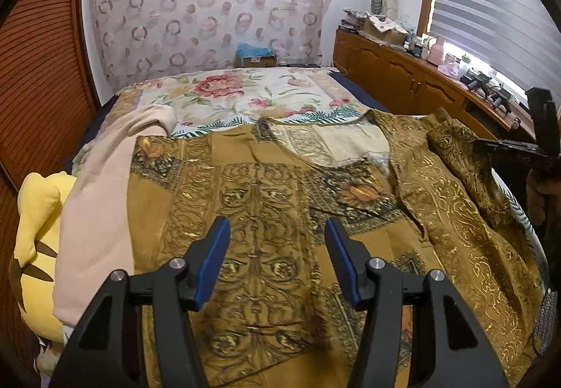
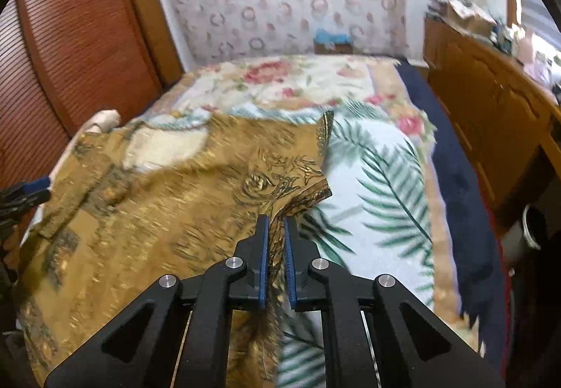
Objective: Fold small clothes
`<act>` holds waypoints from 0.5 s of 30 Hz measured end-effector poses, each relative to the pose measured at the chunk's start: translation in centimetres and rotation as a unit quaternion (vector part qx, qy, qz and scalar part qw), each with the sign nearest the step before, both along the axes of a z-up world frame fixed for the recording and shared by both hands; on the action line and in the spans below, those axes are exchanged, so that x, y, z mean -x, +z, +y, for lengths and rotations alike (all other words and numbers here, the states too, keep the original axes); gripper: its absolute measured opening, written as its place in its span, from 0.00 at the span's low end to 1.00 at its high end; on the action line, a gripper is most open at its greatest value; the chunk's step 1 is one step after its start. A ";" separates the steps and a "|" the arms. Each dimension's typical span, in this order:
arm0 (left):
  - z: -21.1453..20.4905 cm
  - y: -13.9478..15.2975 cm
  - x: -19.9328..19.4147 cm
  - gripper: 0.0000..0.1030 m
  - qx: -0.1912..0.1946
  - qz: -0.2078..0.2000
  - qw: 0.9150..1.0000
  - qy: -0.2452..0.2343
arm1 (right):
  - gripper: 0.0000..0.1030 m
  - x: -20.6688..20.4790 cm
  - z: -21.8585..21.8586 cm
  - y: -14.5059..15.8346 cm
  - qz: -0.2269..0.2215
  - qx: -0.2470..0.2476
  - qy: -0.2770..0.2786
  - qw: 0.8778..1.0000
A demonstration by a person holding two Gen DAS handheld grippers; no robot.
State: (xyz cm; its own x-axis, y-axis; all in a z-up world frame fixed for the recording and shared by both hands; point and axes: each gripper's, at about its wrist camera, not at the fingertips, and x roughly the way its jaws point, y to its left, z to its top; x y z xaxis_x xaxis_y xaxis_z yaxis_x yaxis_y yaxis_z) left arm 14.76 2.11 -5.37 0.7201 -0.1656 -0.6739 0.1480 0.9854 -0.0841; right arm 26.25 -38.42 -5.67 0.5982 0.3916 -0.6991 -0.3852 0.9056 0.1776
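The right gripper (image 2: 276,230) clenches the edge of the gold patterned garment (image 1: 266,212), which lies spread over the floral bedspread (image 1: 245,93); the left gripper (image 1: 277,230) hovers released above it, pink cloth (image 1: 94,212) at nine o'clock

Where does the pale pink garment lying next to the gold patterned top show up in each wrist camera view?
Left wrist view: the pale pink garment lies at the left, along the gold patterned top, above the yellow plush toy.
Right wrist view: only a small pale bit shows at the far left edge, past the top.
Shared landmark: the blue box at the wall behind the bed.
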 end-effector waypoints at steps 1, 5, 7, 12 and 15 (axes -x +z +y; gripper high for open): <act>0.2 0.0 -0.1 0.54 0.000 0.000 1.000 0.002 | 0.06 0.0 0.7 0.5 -0.005 -0.001 0.009 1.000; 1.1 0.0 -0.3 0.54 0.001 0.000 1.000 0.010 | 0.06 -0.3 4.0 2.1 -0.031 0.017 0.034 0.999; 1.3 0.0 -0.4 0.54 0.000 -0.001 1.000 0.012 | 0.06 -0.6 4.9 2.3 -0.034 0.018 0.044 0.998; 2.4 -0.2 -1.0 0.54 -0.004 0.002 1.000 0.023 | 0.06 -1.3 7.8 2.3 -0.027 0.019 0.079 0.996; 3.2 -0.2 -1.6 0.54 -0.007 0.003 0.999 0.031 | 0.27 -1.3 9.0 2.0 -0.021 0.020 0.095 0.995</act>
